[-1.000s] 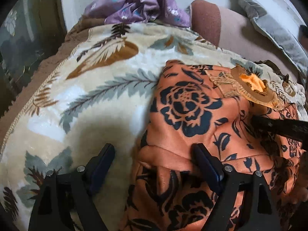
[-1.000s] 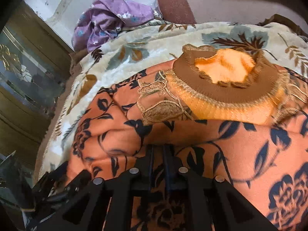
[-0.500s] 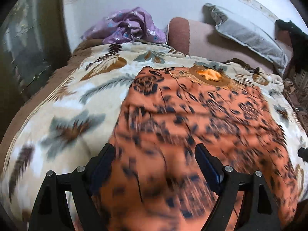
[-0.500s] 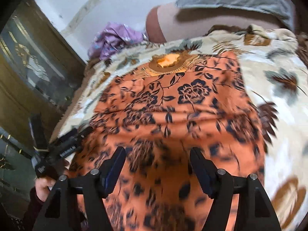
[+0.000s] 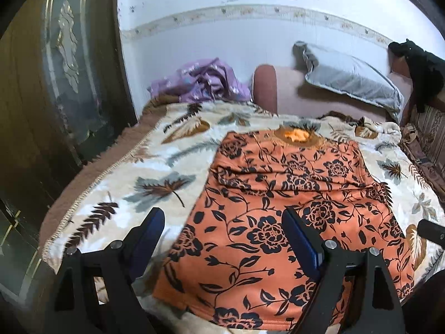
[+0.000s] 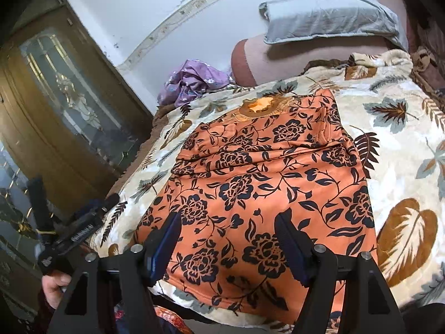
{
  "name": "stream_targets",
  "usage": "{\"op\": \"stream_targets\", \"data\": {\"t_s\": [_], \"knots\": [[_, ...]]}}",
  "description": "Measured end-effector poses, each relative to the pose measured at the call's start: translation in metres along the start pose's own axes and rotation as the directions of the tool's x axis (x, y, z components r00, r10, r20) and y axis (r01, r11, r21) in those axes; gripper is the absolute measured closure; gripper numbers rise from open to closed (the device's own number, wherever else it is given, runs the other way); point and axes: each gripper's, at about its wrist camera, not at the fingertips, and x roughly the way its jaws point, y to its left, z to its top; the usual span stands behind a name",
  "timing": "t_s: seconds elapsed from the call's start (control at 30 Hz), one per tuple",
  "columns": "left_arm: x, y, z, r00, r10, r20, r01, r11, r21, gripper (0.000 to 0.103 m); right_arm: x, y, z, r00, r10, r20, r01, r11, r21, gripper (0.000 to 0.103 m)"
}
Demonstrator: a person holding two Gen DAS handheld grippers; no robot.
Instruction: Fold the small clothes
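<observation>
both grippers held clear above the spread orange garment

while the left gripper (image 5: pixel 222 236) was held above the near edge of the bed, its blue-padded jaws were seen spread wide with nothing between them. the right gripper (image 6: pixel 226 239) was likewise held with its jaws well apart and nothing gripped, no pad touching cloth. in the right wrist view the left tool was seen at the lower left, grasped by a hand (image 6: pixel 54 288).

below both grippers the orange floral garment (image 5: pixel 292 208) was laid flat on a leaf-patterned blanket (image 5: pixel 125 189), its brown-trimmed neckline (image 5: pixel 296 136) turned toward the far wall and its hem lying at the near edge of the bed. a shallow crease was seen across it below the neckline.

farther back, a crumpled purple cloth (image 5: pixel 203 83) was heaped at the head of the blanket, beside a pinkish bolster (image 5: pixel 267 89). a grey pillow (image 5: pixel 347 78) was leaned on the bolster against the pale wall, and a dark wooden cabinet (image 5: pixel 55 83) was seen at the left.
</observation>
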Motion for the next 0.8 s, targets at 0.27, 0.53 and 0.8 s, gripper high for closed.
{"op": "stream_targets", "data": {"t_s": [0.27,0.53,0.8], "knots": [[-0.024,0.005,0.0,0.999,0.006,0.037,-0.005,1.0,-0.003,0.017,-0.008,0.015,-0.008,1.0,0.022,0.006,-0.022,0.999,-0.024,0.03],[-0.014,0.005,-0.005,1.0,0.012,0.015,-0.012,1.0,0.001,0.016,-0.004,0.015,-0.012,1.0,0.028,-0.004,-0.028,0.999,-0.024,0.03],[0.036,0.015,-0.03,0.99,0.031,-0.135,-0.032,0.999,-0.005,0.016,0.025,-0.008,-0.015,0.997,-0.013,-0.074,0.015,1.0,0.019,0.03]]}}
